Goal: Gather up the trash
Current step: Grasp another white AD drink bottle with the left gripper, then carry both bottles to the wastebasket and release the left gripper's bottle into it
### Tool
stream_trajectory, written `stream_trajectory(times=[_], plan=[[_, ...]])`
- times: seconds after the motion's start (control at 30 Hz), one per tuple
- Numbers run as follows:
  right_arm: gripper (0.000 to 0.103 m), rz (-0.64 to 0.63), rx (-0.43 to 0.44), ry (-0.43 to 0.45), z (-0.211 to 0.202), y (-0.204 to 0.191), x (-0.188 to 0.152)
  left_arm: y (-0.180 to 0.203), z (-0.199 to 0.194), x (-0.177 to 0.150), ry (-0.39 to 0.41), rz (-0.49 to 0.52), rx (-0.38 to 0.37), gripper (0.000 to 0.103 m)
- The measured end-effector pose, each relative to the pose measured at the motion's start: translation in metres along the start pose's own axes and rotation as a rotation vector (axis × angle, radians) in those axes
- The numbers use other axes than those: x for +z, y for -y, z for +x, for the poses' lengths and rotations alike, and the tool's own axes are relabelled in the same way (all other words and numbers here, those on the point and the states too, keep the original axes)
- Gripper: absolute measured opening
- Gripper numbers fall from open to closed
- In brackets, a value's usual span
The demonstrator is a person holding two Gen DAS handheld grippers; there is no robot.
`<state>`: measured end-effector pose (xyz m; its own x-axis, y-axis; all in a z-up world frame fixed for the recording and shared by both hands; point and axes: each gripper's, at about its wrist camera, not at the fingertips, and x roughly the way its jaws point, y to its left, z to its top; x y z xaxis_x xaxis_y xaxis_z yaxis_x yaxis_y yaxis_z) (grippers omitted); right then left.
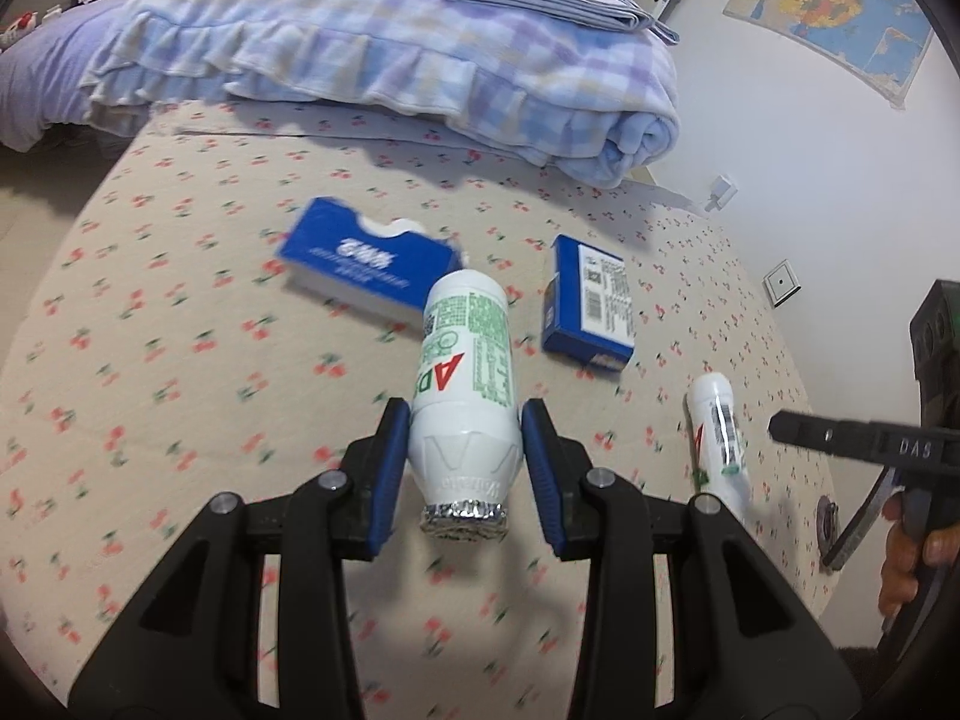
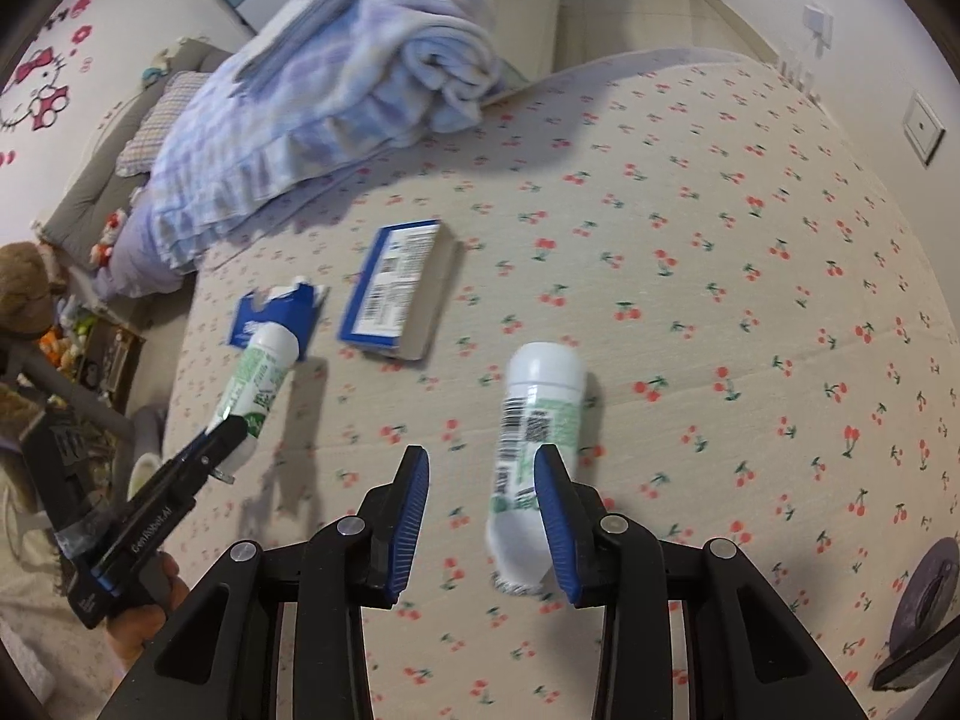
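A white bottle (image 1: 465, 372) with green print and a foil cap sits between the blue pads of my left gripper (image 1: 465, 414), which is shut on its lower body. It hangs a little above the cherry-print bed sheet (image 1: 180, 330). The right wrist view shows that same bottle (image 2: 258, 384) in the left gripper (image 2: 222, 438) at the left. A second white bottle (image 2: 540, 438) lies on the sheet between the jaws of my right gripper (image 2: 480, 456). It rests against the right pad, with a clear gap to the left pad. Both blue boxes, a torn one (image 1: 366, 258) and a labelled one (image 1: 591, 306), lie beyond.
A folded checked blanket (image 1: 390, 42) is piled at the far end of the bed, with folded cloth on top. A white wall with sockets (image 1: 780, 282) borders the bed's right side. Soft toys (image 2: 72, 336) crowd the floor beside the bed.
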<state>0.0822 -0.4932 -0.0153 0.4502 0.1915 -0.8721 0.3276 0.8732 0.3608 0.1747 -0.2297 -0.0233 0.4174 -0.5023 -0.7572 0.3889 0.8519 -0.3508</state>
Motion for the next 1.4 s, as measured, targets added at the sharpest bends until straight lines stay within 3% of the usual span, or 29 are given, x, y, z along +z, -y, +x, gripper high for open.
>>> stream_trajectory(times=[0.13, 0.23, 0.37, 0.53, 0.63, 0.67, 0.77, 1.17, 1.4], plan=[[0.04, 0.007, 0.005, -0.012, 0.001, -0.001, -0.002, -0.015, -0.021, -0.009, 0.008, -0.014, 0.01, 0.04], [0.049, 0.022, -0.019, -0.043, 0.011, 0.003, -0.003, -0.021, -0.036, -0.012, 0.026, -0.02, 0.015, 0.04], [0.05, 0.033, -0.057, -0.08, 0.024, 0.007, -0.005, -0.029, -0.048, -0.016, 0.033, -0.027, 0.026, 0.04], [0.05, 0.063, -0.106, -0.122, 0.043, 0.02, -0.006, -0.038, -0.056, -0.023, 0.023, -0.052, 0.041, 0.04], [0.046, 0.103, -0.084, -0.144, 0.049, 0.027, -0.009, -0.041, -0.06, -0.024, 0.027, -0.057, 0.043, 0.04], [0.039, 0.108, -0.069, -0.148, 0.05, 0.028, -0.011, -0.041, -0.061, -0.025, 0.028, -0.057, 0.044, 0.04], [0.038, 0.113, -0.044, -0.142, 0.048, 0.025, -0.013, -0.044, -0.064, -0.026, 0.032, -0.06, 0.046, 0.04], [0.038, -0.039, 0.061, -0.063, 0.017, -0.047, -0.016, -0.072, -0.088, -0.031, 0.055, -0.086, 0.08, 0.04], [0.038, -0.093, 0.12, -0.063, 0.021, -0.095, -0.02, -0.093, -0.107, -0.036, 0.077, -0.125, 0.099, 0.04]])
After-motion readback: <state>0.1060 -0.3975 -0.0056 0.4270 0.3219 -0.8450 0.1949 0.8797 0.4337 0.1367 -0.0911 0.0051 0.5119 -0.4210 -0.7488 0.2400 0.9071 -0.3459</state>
